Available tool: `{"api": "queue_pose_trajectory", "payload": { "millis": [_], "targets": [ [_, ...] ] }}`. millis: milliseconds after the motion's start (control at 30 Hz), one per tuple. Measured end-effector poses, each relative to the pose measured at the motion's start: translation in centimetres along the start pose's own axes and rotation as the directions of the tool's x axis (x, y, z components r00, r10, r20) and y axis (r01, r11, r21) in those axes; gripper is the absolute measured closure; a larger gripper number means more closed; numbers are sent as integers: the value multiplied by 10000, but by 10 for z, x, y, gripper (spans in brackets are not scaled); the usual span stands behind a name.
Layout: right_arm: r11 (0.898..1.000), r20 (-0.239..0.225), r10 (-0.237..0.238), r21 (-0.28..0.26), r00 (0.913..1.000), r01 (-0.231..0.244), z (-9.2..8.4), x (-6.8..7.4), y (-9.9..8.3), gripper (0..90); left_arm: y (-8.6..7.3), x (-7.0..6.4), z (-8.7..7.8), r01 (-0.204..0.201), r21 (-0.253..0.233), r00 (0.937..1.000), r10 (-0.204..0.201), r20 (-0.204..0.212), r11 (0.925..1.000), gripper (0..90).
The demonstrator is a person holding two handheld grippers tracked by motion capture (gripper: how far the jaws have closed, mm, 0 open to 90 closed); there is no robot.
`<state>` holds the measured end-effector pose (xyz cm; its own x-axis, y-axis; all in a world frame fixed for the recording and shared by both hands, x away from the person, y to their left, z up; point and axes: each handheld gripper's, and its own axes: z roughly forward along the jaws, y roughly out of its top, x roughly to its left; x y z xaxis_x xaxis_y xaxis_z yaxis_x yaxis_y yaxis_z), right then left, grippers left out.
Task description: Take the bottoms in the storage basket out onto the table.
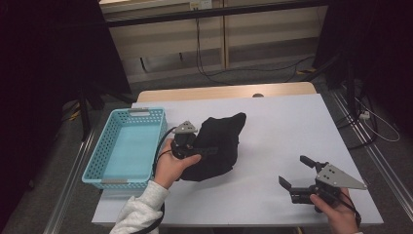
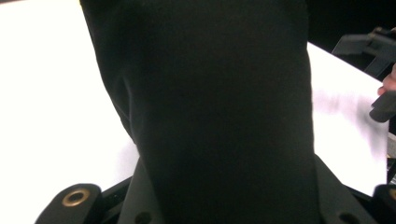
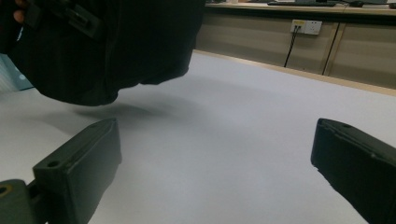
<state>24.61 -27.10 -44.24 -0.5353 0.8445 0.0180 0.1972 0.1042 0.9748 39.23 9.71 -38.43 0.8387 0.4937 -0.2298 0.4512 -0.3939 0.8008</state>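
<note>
My left tool [image 1: 207,152] is clamped on the black cloth [image 1: 219,141], its jaws closed into the fabric on the cloth's left side. From my left gripper view the cloth [image 2: 215,112] hangs as a dark column straight up from between the jaws and covers the middle of the picture, with white counter [image 2: 51,107] on either side of it. In the high view the cloth sits as a bunched heap near the centre of the counter [image 1: 292,122], slightly left of the middle, and just to the right of the light blue basket [image 1: 97,161], which stands at the counter's left edge. In my right gripper view the cloth's [image 3: 116,46] near edge looks raised off the surface, with a shadow under it; I cannot tell how much of the rest lies on the counter.

My right tool [image 1: 296,171] rests low at the counter's near right corner, well apart from the cloth. Its jaws stand wide, with bare counter [image 3: 219,154] between them, and they point across toward the cloth. My right hand [image 1: 338,212] grips the tool's body from behind.
</note>
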Motion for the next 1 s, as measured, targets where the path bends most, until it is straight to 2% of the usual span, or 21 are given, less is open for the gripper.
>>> {"api": "queue_pose_trajectory", "payload": {
  "millis": [167, 333, 400, 500, 567, 633, 733, 900, 1000],
  "targets": [
    [10000, -6, -58, 15, 10000, 58, 2, 1, 1, 14, -13, 0, 10, 97, 84, 9999, -98, 49, 9999, 659],
    [10000, -67, -14, 9, 10000, 14, 4, 3, 2, 14, -21, -1, 20, -40, 31, 9998, 40, 212, 10000, 654],
    [10000, -54, -52, 40, 10000, 52, 5, 3, 2, 14, -24, -1, 24, -53, -13, 10000, 53, 69, 10000, 630],
    [9999, -71, -107, 100, 9999, 107, 6, 4, 2, 13, -26, 1, 28, -266, 219, 9985, 276, -470, 9994, 553],
    [9997, -101, -157, 172, 9998, 159, 6, 4, 2, 12, -26, 3, 27, -396, 188, 9926, 415, -1145, 9990, 417],
    [9996, -120, -208, 210, 9997, 210, 7, 5, 2, 12, -25, 6, 24, -115, -57, 9881, 105, -1535, 9999, 289],
    [9994, -160, -262, 235, 9995, 265, 7, 6, 2, 11, -24, 9, 18, 8, -251, 9858, -50, -1679, 9997, 195],
    [9992, -245, -277, 267, 9993, 284, 9, 8, 3, 10, -23, 8, 12, -4, -353, 9867, -54, -1622, 9994, 154],
    [9993, -225, -237, 285, 9995, 244, 10, 9, 3, 10, -21, 8, 9, -153, -248, 9860, 109, -1663, 9996, 135]
  ]
}}
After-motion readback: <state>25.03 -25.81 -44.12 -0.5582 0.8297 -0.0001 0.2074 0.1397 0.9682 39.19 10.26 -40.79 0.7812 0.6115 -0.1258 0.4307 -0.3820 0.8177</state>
